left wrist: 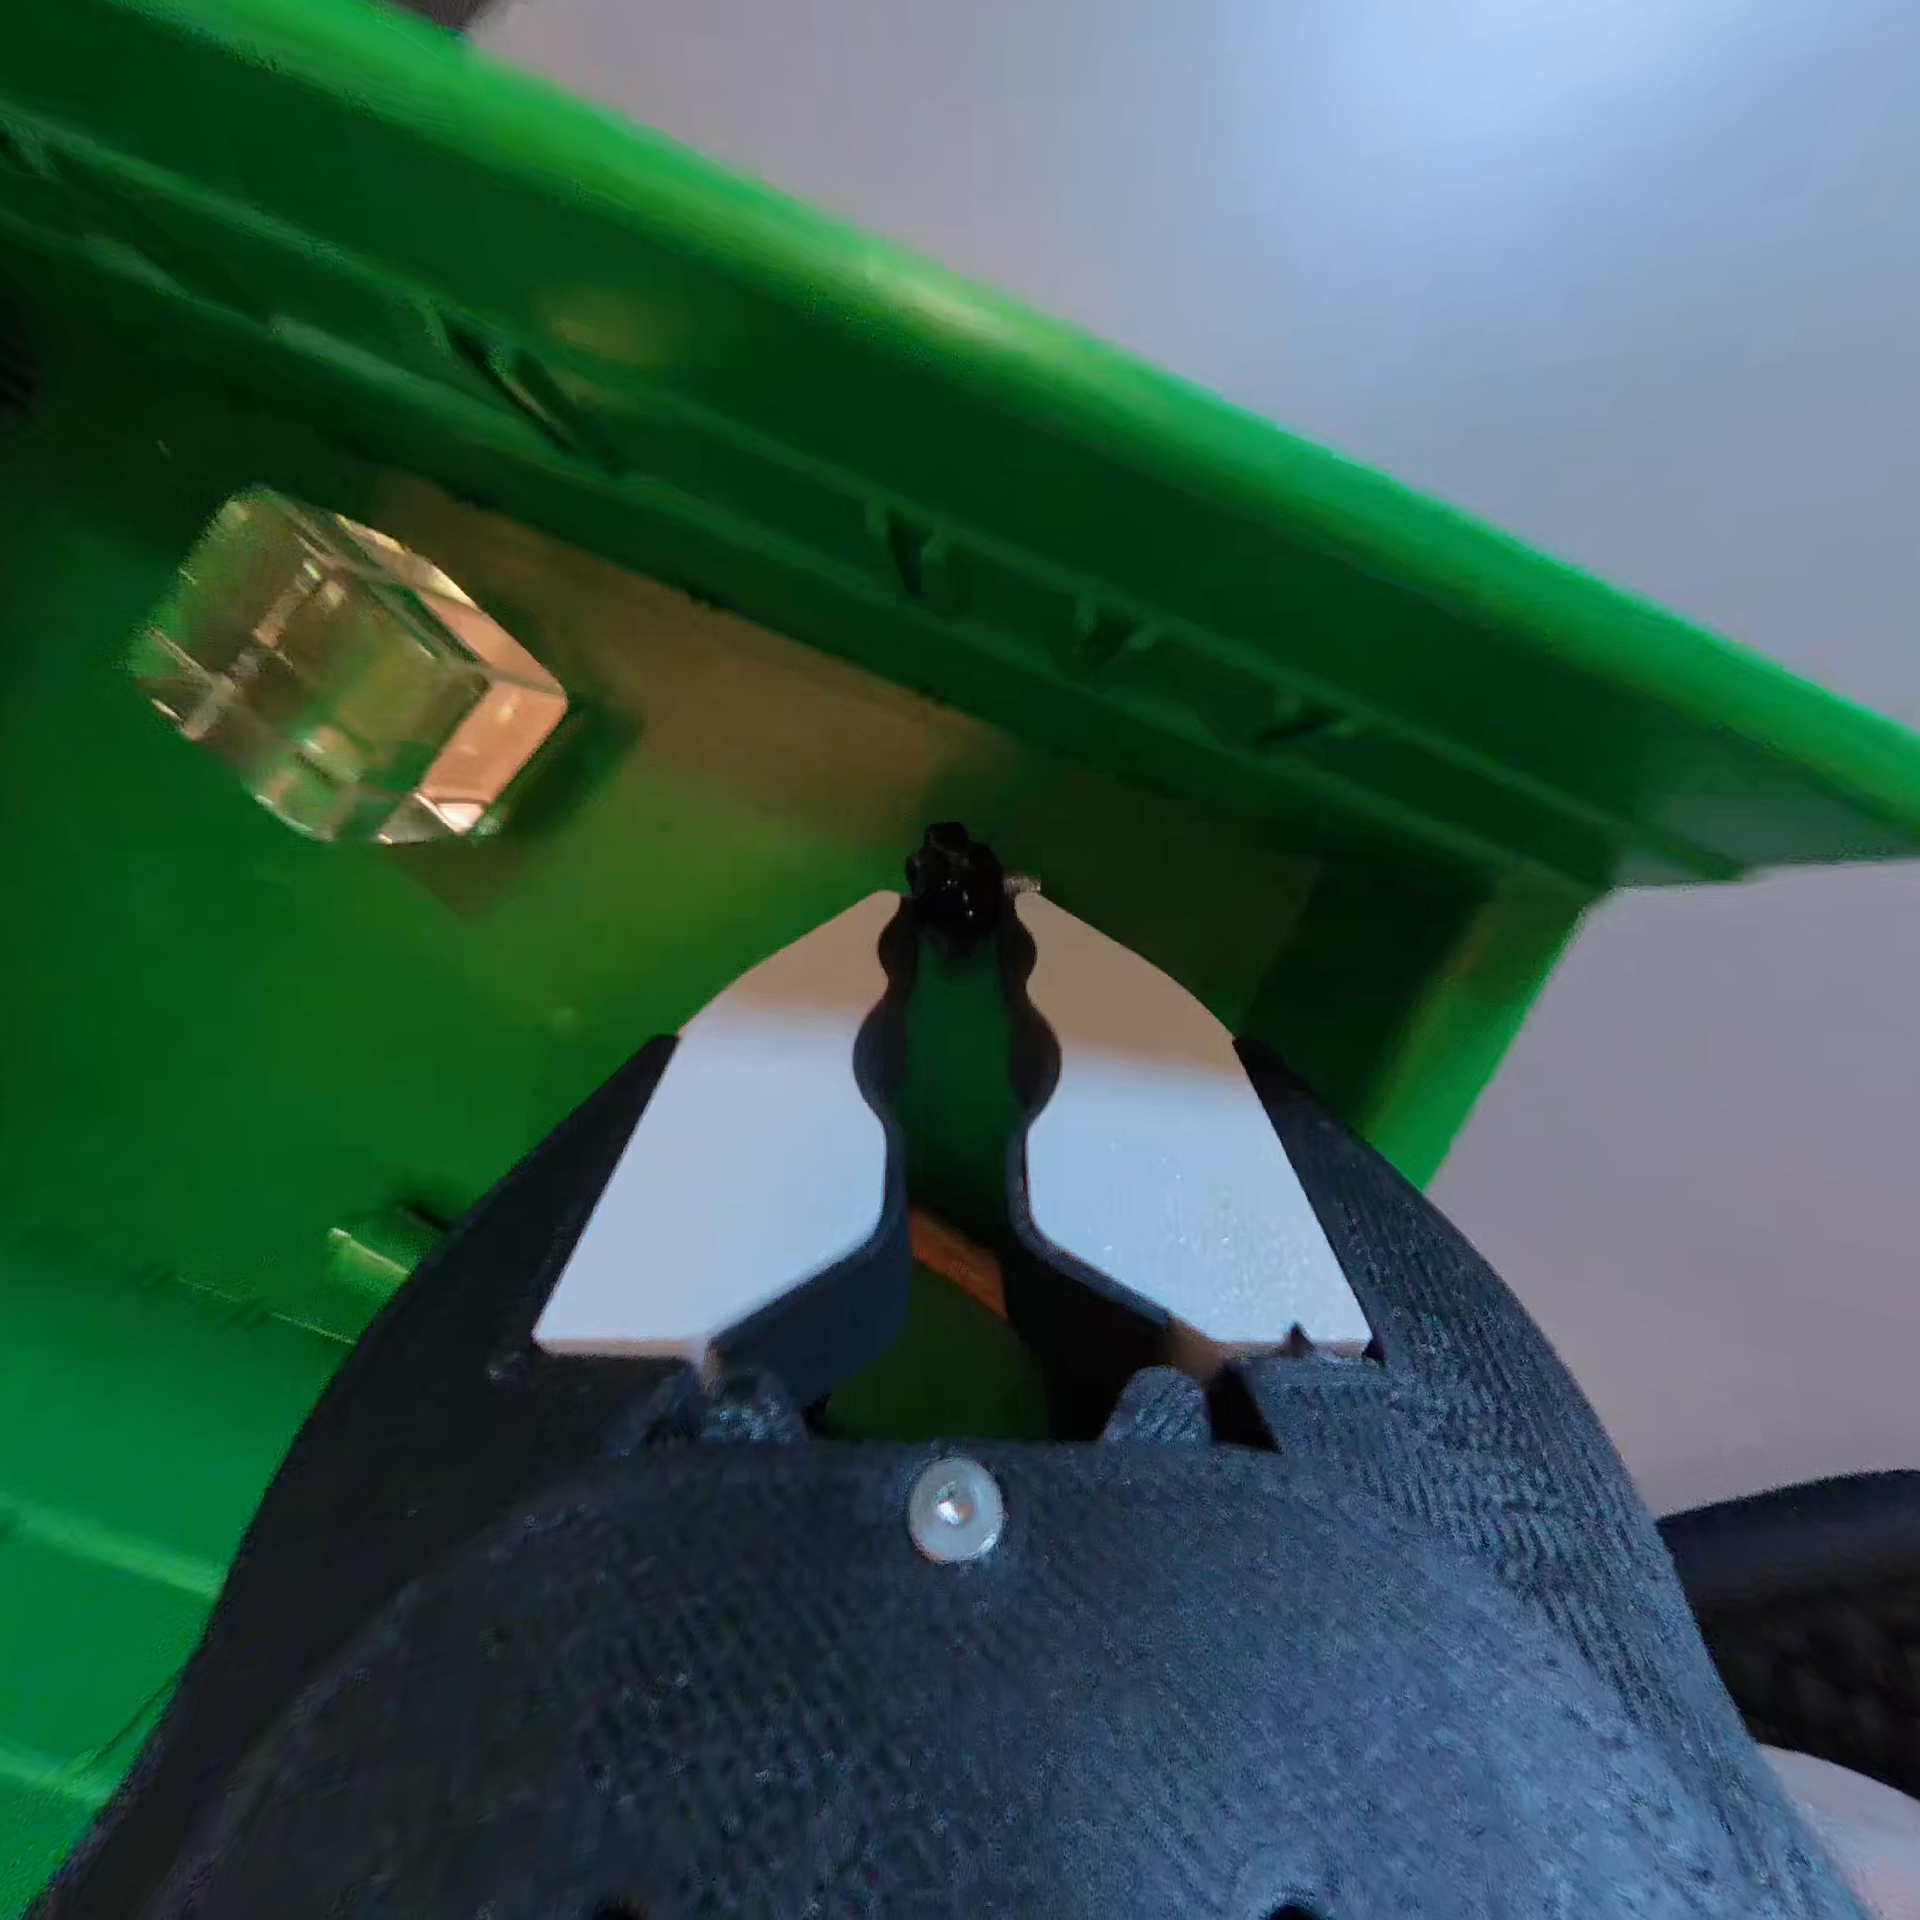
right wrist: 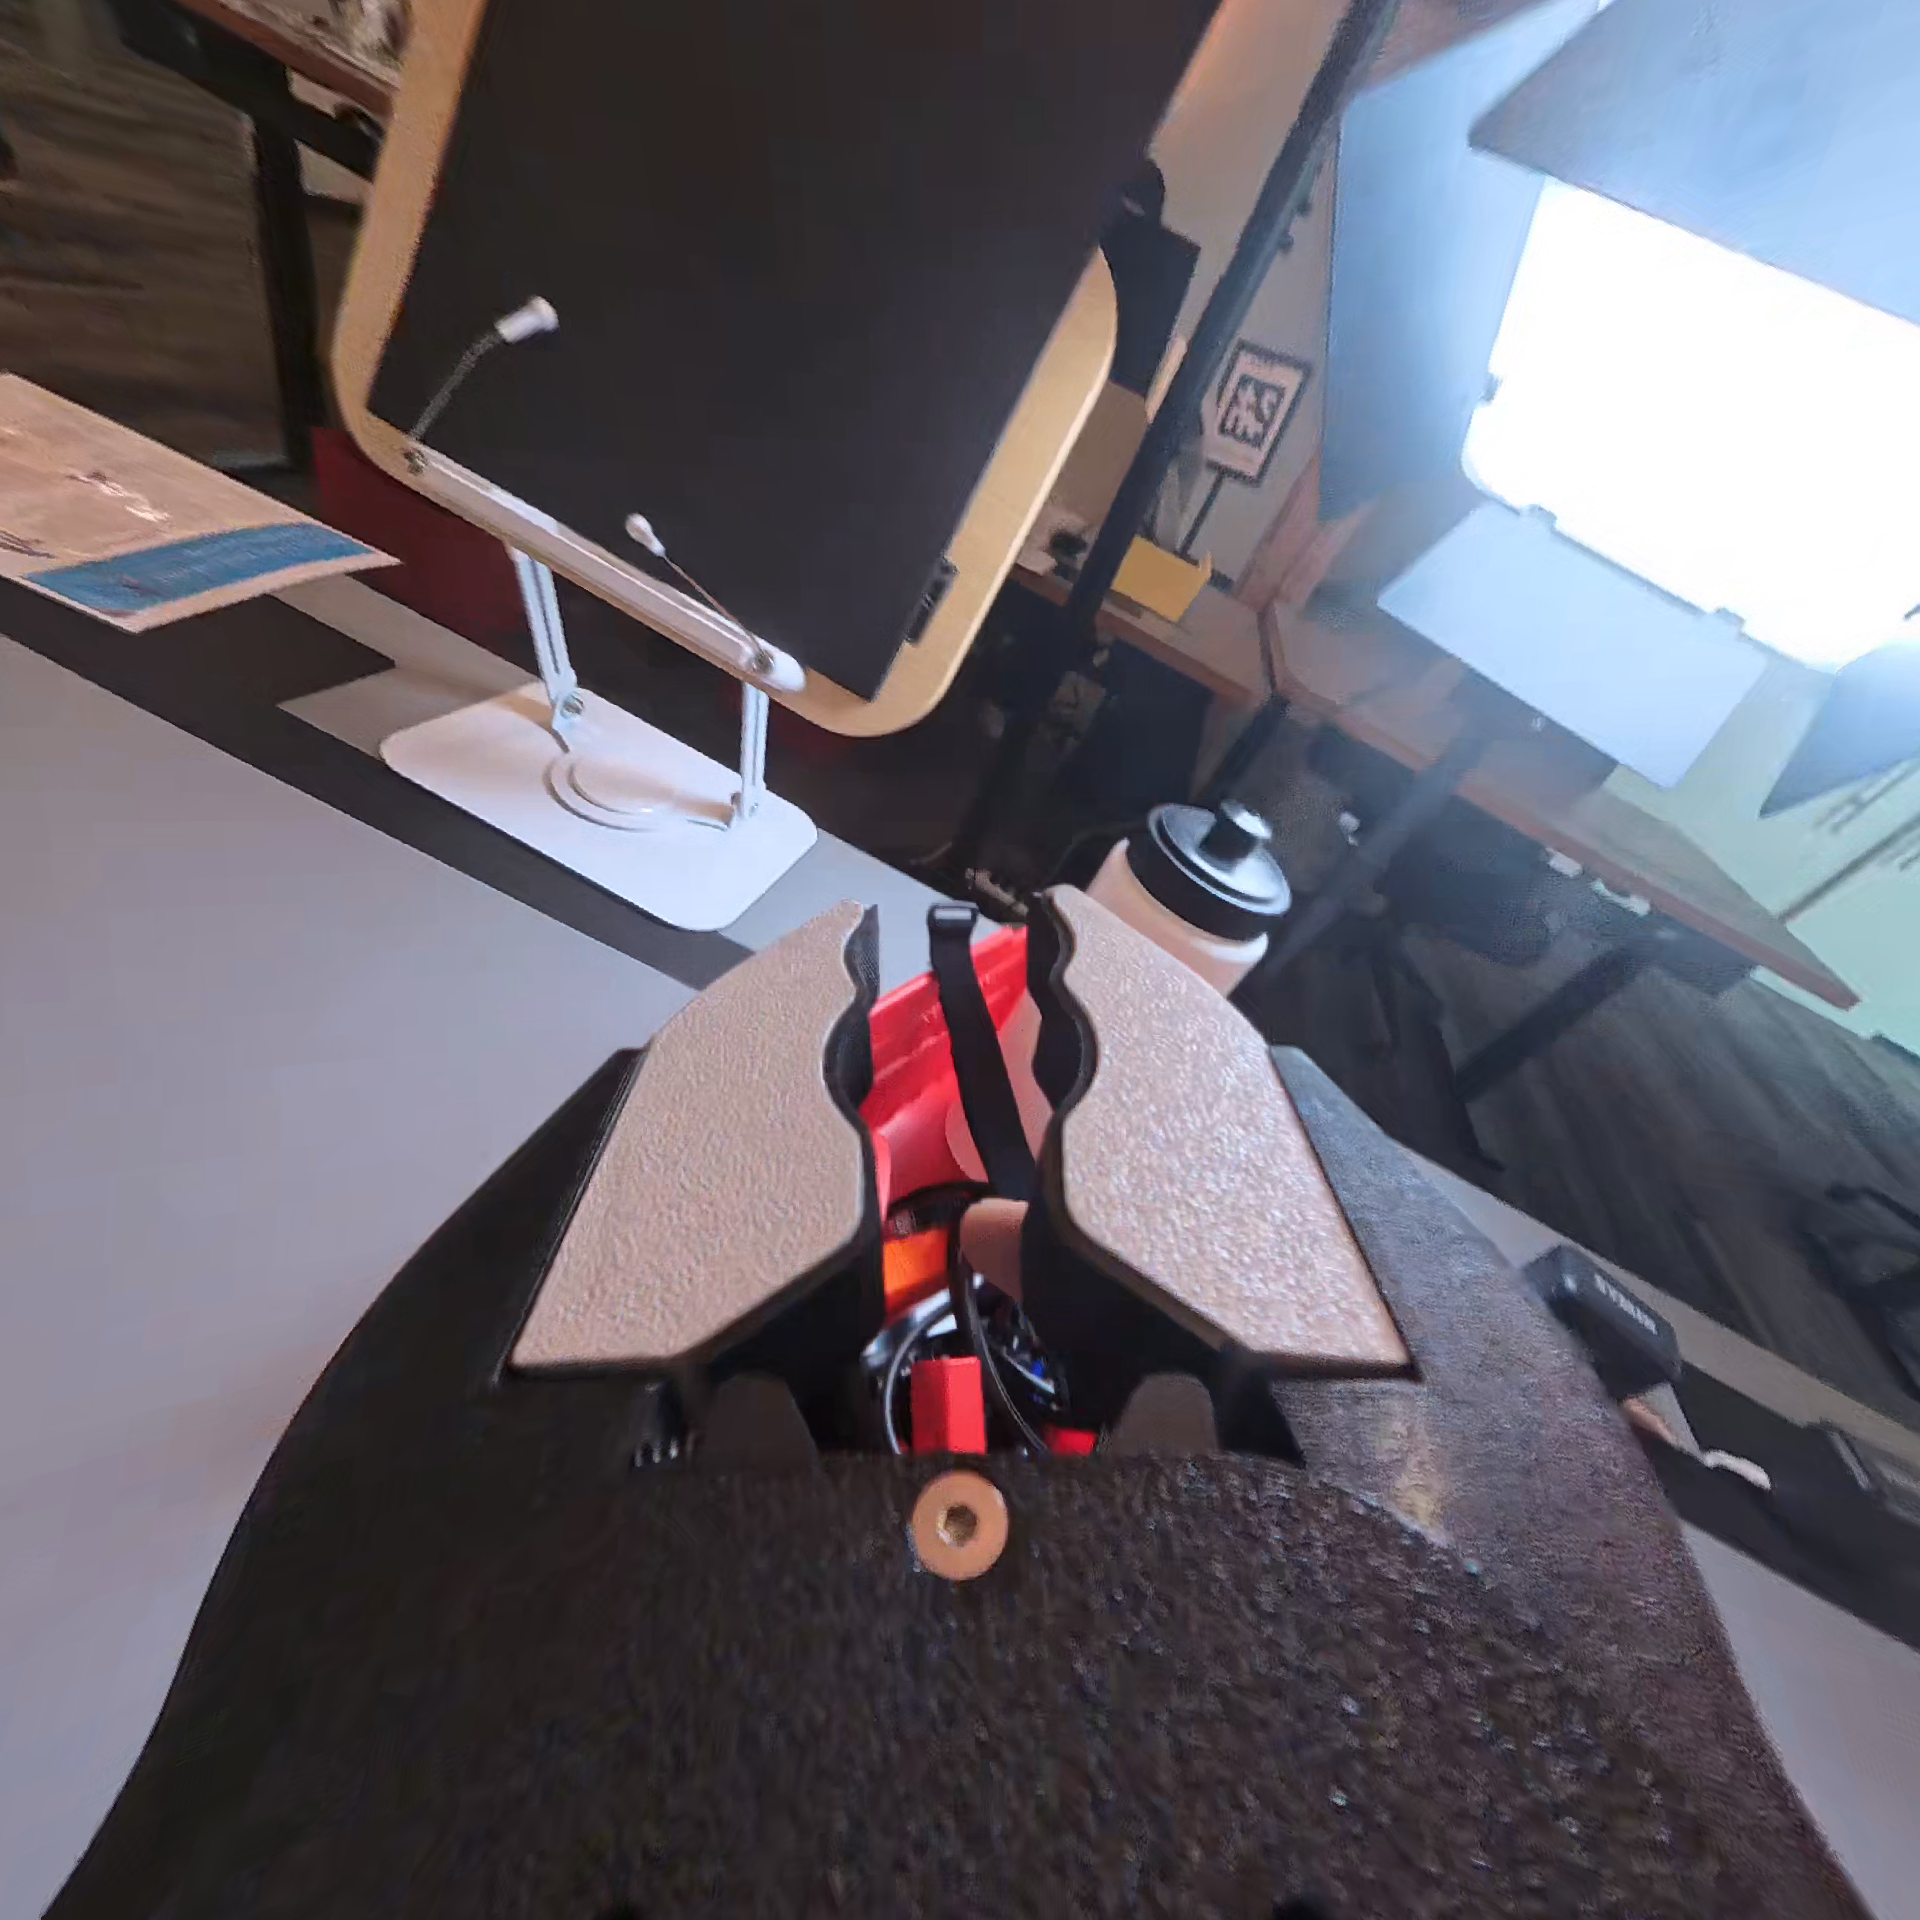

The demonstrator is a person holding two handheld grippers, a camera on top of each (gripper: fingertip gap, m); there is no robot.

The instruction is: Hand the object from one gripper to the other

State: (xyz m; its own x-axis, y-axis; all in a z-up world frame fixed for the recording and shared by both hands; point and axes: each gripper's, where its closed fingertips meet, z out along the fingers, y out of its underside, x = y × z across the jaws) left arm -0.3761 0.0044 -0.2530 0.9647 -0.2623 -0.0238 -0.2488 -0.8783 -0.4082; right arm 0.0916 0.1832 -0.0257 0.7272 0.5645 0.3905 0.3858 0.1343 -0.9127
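Note:
In the left wrist view my left gripper point(left wrist: 958, 914) has its black fingers nearly together, pinching a small black knobbed object point(left wrist: 951, 883) at the tips; a tiny metal pin sticks out on its right. A large green plastic body point(left wrist: 727, 540) stands right behind the tips and fills the upper left. In the right wrist view my right gripper point(right wrist: 951, 935) has its tan-faced fingers point(right wrist: 727, 1143) a narrow gap apart, with nothing clamped that I can see. Through the gap show a red device point(right wrist: 914, 1081) and a black strap point(right wrist: 971, 1039). The small black object does not show there.
A clear glass-like cube point(left wrist: 343, 665) sits in a recess of the green body. The right wrist view shows a grey table point(right wrist: 260, 1039), a dark tablet point(right wrist: 748, 312) on a white stand point(right wrist: 623, 821), a white bottle with a black cap point(right wrist: 1205, 883) and desks behind. About 55 cm separates my left fingertips from my right. My right gripper is the nearer one to the black strap point(right wrist: 971, 1039): about 20 cm, against 55 cm.

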